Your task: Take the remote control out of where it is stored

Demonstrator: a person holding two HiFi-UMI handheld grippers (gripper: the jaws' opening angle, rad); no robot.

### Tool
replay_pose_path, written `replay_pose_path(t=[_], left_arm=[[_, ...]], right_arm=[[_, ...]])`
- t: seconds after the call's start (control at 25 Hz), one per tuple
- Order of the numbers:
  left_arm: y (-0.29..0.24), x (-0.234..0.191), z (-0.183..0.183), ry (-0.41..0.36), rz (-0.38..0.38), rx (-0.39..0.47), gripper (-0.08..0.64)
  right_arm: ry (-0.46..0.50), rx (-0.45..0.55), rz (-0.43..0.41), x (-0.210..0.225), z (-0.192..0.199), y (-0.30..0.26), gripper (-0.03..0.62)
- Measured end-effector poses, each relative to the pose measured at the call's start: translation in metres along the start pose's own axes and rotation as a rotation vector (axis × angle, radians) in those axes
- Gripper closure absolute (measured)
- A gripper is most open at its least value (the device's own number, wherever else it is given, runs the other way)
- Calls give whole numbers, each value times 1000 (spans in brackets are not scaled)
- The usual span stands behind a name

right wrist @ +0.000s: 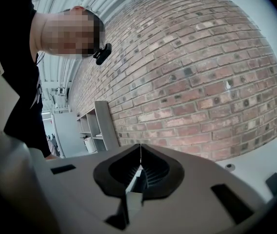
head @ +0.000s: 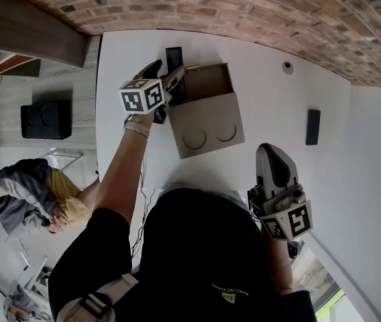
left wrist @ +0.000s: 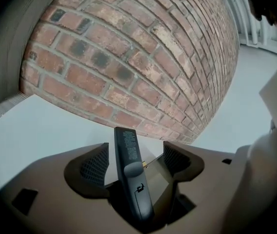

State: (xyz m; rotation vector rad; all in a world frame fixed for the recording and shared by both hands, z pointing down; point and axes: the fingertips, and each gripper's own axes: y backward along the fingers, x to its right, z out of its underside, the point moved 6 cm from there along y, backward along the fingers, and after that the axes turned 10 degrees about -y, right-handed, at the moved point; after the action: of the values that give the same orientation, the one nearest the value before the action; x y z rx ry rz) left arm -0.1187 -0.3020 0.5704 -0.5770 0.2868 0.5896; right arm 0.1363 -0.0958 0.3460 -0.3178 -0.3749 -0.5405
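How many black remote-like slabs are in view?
2. One remote sits between the left gripper's open jaws, by the box; another black slab lies flat on the table, right of the box. The box could hide more.

A white table (head: 271, 106) carries an open cardboard box (head: 207, 123) and, well apart, a flat black device (head: 312, 127).

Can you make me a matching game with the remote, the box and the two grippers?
Things:
1. remote control
2. cardboard box
3. left gripper
4. right gripper

States:
A. jaws shut, nothing in them
B. brown, standing open on the white table
C. black, between two open jaws
D. jaws wide apart

Pairs: 1-C, 2-B, 3-D, 4-A
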Motion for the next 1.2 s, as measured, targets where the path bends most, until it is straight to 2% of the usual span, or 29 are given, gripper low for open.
replay_pose_path(t=[0.64, 1.2], left_arm=[[-30, -15, 15, -5, 31, -96, 233], [-40, -20, 20, -57, 26, -150, 236]], right_arm=[[-27, -11, 46, 4, 6, -8, 586], [-28, -10, 81, 4, 8, -1, 586]])
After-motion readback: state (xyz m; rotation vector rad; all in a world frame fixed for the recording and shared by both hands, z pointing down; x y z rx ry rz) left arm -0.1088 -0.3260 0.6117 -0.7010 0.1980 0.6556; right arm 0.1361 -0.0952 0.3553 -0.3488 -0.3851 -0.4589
